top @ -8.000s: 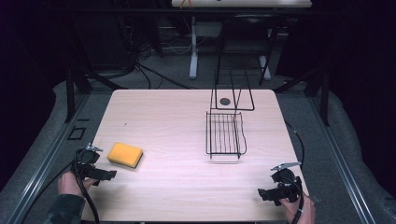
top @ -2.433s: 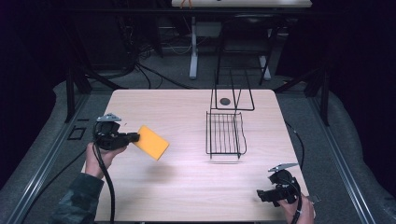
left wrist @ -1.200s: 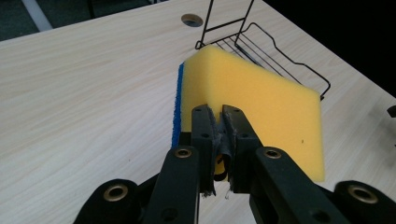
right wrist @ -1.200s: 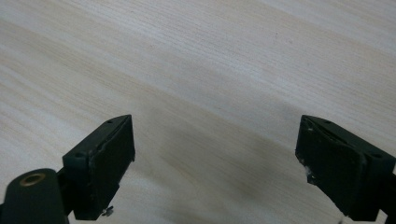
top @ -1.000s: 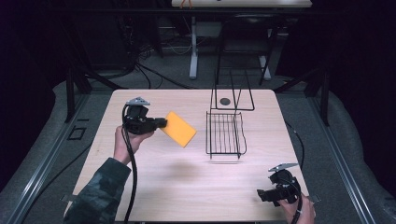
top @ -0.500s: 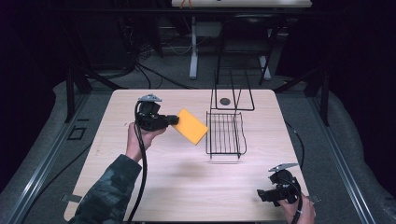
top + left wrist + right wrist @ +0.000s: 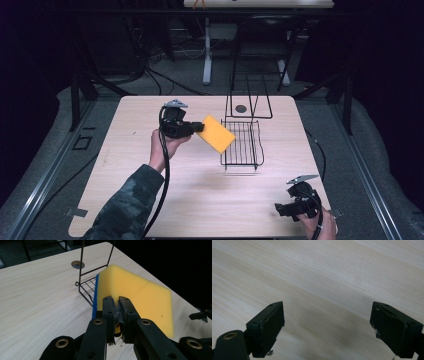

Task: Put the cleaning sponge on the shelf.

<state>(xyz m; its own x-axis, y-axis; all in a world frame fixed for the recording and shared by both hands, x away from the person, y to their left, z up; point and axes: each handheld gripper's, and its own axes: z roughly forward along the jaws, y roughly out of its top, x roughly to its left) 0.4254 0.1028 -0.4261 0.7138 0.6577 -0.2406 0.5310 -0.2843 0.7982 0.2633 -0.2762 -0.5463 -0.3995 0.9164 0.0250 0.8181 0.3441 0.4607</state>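
Sponge is the thing in hand: in the high view this flat yellow piece hangs in the air above the pale wooden table, tilted, its far corner just reaching the near-left edge of the black wire rack. The left gripper clamps the sponge's near end, held up over the table's middle by the person's left hand, whose camouflage sleeve comes up from the bottom edge. A round hole sits in the tabletop beyond the rack. The right gripper rests low at the table's near-right corner, well apart from the sponge and the rack. In the left gripper view the sponge stands between the two black jaws, which are pressed close together on its lower edge; a blue layer runs down its left side. Behind it part of the wire rack shows, with the hole farther off on the wood. In the right gripper view the right gripper has its jaws spread wide with nothing between them, just bare table underneath.
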